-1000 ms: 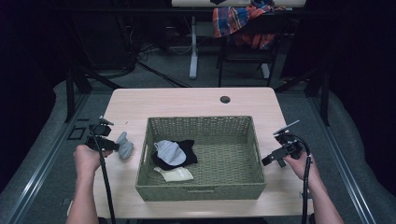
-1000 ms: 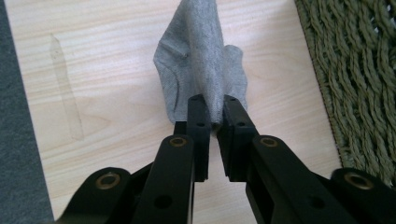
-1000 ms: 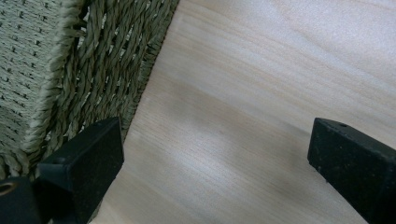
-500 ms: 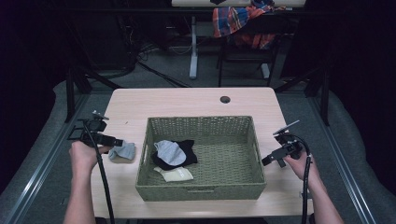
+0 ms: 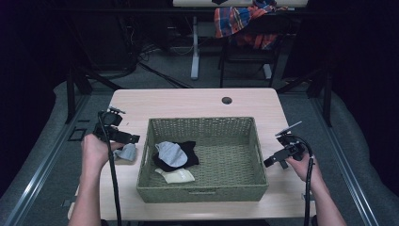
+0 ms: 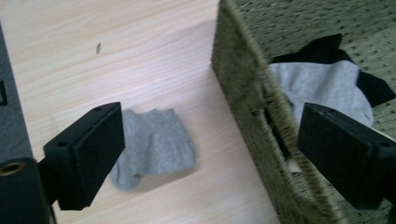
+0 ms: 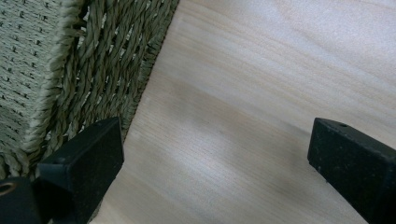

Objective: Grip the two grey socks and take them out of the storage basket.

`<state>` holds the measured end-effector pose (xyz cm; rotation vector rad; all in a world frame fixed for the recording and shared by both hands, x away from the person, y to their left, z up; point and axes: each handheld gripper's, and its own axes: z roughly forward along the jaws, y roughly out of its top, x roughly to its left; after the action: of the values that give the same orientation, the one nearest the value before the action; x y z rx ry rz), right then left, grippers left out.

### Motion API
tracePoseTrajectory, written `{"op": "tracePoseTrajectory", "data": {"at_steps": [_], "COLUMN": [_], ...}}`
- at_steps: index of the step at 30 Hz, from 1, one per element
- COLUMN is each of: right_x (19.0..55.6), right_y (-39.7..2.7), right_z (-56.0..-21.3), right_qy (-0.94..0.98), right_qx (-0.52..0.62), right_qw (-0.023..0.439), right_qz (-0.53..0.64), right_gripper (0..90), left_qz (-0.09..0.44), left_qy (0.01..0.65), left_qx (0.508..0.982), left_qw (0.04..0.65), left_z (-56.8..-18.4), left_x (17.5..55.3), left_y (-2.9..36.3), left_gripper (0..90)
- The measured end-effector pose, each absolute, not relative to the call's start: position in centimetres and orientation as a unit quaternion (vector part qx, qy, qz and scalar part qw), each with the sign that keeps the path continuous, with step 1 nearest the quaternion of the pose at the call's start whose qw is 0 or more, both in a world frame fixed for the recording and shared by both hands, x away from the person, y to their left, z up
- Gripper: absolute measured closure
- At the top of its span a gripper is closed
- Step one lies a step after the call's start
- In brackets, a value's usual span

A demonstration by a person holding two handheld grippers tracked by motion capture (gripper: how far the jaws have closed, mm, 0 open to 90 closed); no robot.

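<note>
- The left gripper (image 5: 126,138) hangs just left of the woven basket (image 5: 202,192), its fingers (image 6: 91,151) having just spread apart, nothing between them.
- The grey sock (image 6: 152,144) lies flat on the surface (image 5: 188,101), just left of the basket's wall and below those fingers.
- The right gripper (image 5: 273,159) sits just right of the basket, fingers wide apart and empty.

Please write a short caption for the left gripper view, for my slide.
Open left gripper above a grey sock lying on the table beside the woven basket.
</note>
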<state>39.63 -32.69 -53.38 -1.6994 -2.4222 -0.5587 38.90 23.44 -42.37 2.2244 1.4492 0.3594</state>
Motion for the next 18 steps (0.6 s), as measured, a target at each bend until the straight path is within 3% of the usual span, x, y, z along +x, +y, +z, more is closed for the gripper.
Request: {"op": "tracePoseTrajectory", "data": {"at_steps": [8, 18], "right_x": [39.8, 39.8], "right_y": [-32.8, -32.8], "right_z": [-53.3, -53.4], "right_qy": [-0.811, -0.808], "right_qx": [-0.553, -0.556], "right_qw": [0.071, 0.071], "right_qz": [-0.177, -0.181], "right_gripper": [3.3, 3.2], "left_qz": [0.131, 0.122], "left_qy": [0.496, 0.459], "left_qx": [0.828, 0.851], "left_qw": [0.226, 0.225], "left_z": [-42.2, -42.8], "left_x": [38.9, 39.2], "left_y": [20.9, 17.8], "left_gripper": [1.2, 0.2]}}
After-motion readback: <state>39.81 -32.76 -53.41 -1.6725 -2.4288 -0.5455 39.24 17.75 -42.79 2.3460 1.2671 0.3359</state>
